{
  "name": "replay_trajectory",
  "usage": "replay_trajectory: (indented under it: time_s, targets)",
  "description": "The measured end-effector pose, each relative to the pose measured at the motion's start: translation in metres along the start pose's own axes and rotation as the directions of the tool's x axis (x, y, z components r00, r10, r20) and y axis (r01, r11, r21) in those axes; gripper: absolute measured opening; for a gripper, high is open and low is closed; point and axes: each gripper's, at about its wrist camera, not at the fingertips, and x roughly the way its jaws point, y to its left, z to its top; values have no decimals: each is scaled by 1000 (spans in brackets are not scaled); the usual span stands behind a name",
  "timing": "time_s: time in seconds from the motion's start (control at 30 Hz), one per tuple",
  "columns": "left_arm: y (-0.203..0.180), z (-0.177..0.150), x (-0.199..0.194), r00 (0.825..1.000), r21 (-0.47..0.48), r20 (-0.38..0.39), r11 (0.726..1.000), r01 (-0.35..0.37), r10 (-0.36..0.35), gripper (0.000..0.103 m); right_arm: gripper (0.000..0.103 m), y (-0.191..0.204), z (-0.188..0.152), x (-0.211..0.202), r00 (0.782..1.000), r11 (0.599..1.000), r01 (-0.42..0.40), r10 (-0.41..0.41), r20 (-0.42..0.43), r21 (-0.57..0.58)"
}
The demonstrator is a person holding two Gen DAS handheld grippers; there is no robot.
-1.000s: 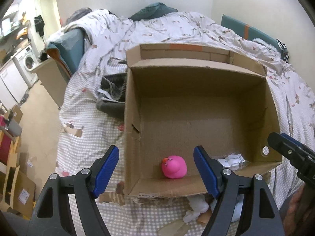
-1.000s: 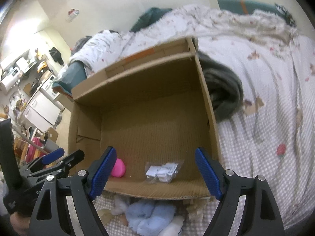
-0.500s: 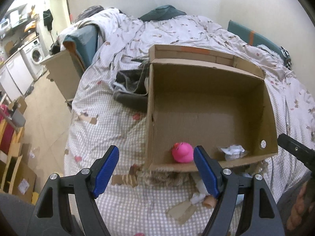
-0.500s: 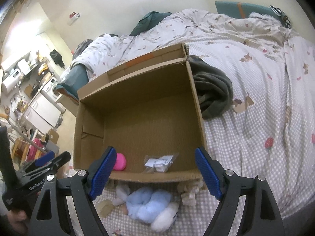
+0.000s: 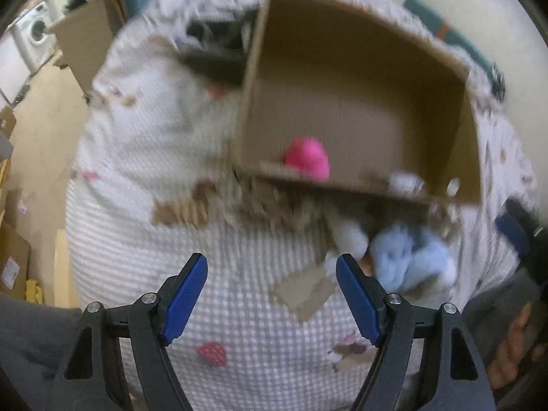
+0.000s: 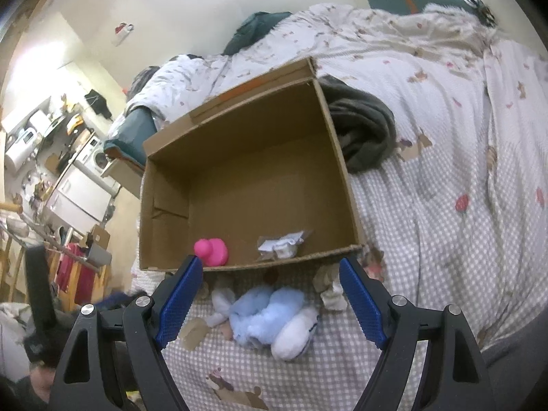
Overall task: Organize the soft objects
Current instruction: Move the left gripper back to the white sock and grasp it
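Note:
An open cardboard box (image 6: pixel 335 144) stands on the bed; it also shows, blurred, in the left wrist view (image 5: pixel 472 144). Inside it lie a pink rubber duck (image 6: pixel 211 252) (image 5: pixel 307 159) and a small clear packet (image 6: pixel 282 242). A light blue and white plush toy (image 6: pixel 270 318) (image 5: pixel 407 260) lies on the bedspread just in front of the box. My right gripper (image 6: pixel 267 299) is open and empty, above the plush. My left gripper (image 5: pixel 272 296) is open and empty, over the bedspread left of the plush.
A dark grey garment (image 6: pixel 363 130) lies right of the box. A rumpled duvet (image 6: pixel 394 41) covers the far bed. A washing machine (image 6: pixel 97 157) and cluttered floor lie to the left. The other gripper (image 5: pixel 513 236) shows at the right edge.
Both grippers pulled back from the box toward the bed's near edge. The plush in front of the box came into fuller view. The left view is now motion-blurred.

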Motion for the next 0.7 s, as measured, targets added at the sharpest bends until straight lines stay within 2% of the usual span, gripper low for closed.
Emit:
replay_trajectory:
  time_s: [0.03,0.1,0.2,0.27,0.4,0.57,0.6,0.63,0.7]
  targets:
    - [-2,-1,7,1000,14,-18,1000,-17,17,58,87,-1,1,1,1000,1000,3,-3,0,4]
    - [-3,0,17,999,14,-50,1000,-8,9,48,87,-3,2,2,1000,1000,7,-7,3,12]
    - [-7,-2,32,991,6,-121,998,56,-55,48,87,-5,2,5,1000,1000,12,-12,-3,16]
    - [-12,-5,37,987,21,-150,998,66,-62,48,87,-5,2,5,1000,1000,9,-9,-4,19]
    - [-24,-8,40,987,64,-156,996,57,-47,48,87,-6,3,5,1000,1000,-6,6,-5,29]
    - [-30,-6,46,985,70,-166,996,62,-50,48,87,-6,4,7,1000,999,-17,17,-5,40]
    - [-32,-6,46,985,73,-166,995,65,-52,41,87,-6,4,7,1000,999,-18,18,-6,43]
    - [-34,-6,45,984,77,-167,995,67,-53,26,87,-7,4,8,1000,999,-18,19,-8,47]
    - [-38,-5,45,982,79,-175,994,79,-64,18,87,-9,5,8,1000,999,-13,14,-11,50]
